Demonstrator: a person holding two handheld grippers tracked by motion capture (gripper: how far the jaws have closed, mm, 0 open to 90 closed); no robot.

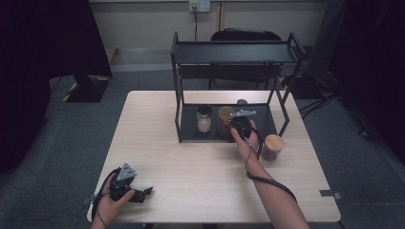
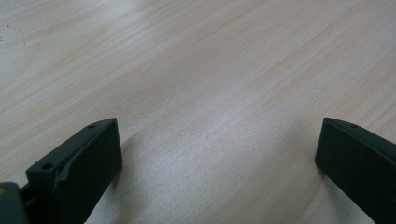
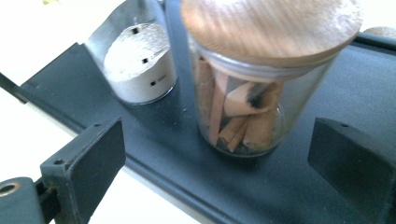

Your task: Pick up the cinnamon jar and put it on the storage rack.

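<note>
On the rack's bottom shelf (image 1: 267,125), near its front edge, the cinnamon jar (image 3: 247,93) stands between the spread-apart jaws of the right tool (image 3: 219,163), untouched. A white-filled jar (image 3: 140,63) stands beside it. The left tool (image 2: 219,163) gapes released over bare surface (image 2: 196,70) near the front-left corner.

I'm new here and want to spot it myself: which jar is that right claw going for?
Find the black rack at the table's far side. On its bottom shelf, the jar stands beside a white-filled one; it alone there has a wooden lid and brown sticks.
</note>
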